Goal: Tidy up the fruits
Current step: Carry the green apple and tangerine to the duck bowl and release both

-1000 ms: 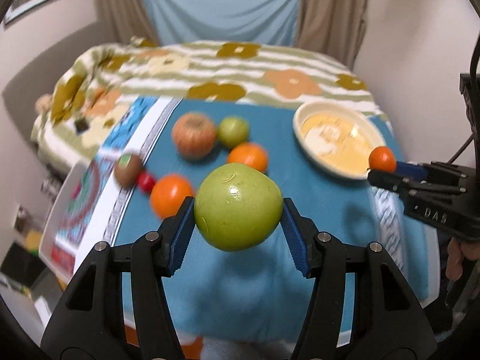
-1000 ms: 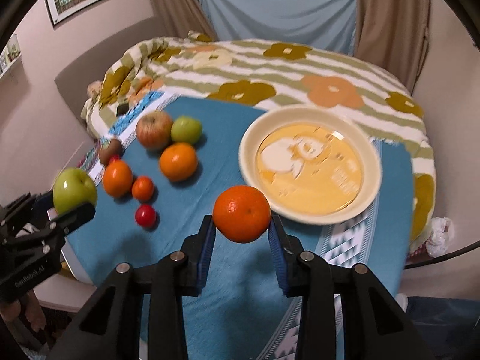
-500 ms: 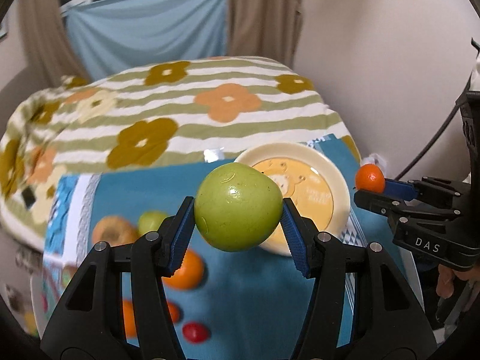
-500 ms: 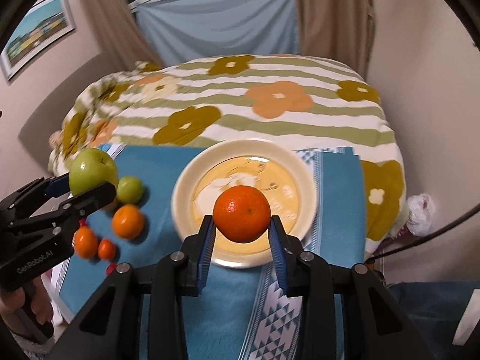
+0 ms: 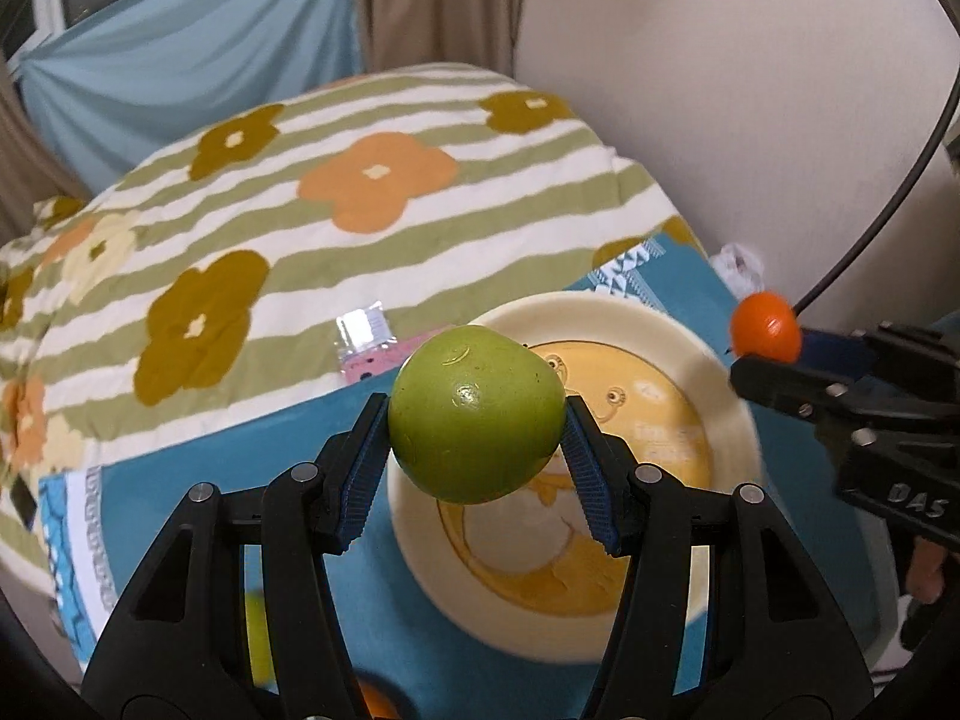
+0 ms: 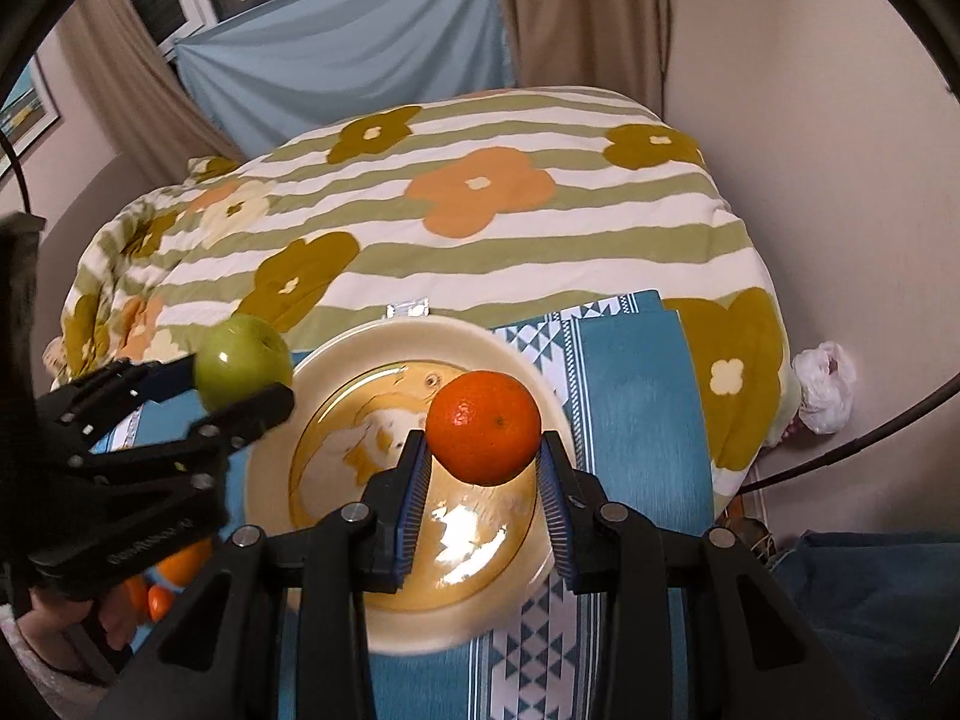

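Observation:
My left gripper (image 5: 477, 438) is shut on a green apple (image 5: 477, 414) and holds it in the air over the near left rim of a cream plate (image 5: 600, 312) with a yellow picture inside. In the right wrist view that apple (image 6: 243, 360) hangs at the plate's left edge. My right gripper (image 6: 485, 450) is shut on an orange mandarin (image 6: 485, 426) above the middle of the plate (image 6: 540, 372). The left wrist view shows the mandarin (image 5: 765, 327) at the plate's far right side.
The plate lies on a blue cloth (image 6: 636, 420) over a flowered, striped blanket (image 6: 480, 228). More orange fruit (image 6: 174, 570) lies left of the plate, partly hidden by the left gripper. A small foil packet (image 5: 363, 327) lies beyond the plate. A wall stands close on the right.
Both grippers have swung right from the fruit pile to the plate, still gripping the apple and the mandarin. The fruit pile has slid out of view to the lower left.

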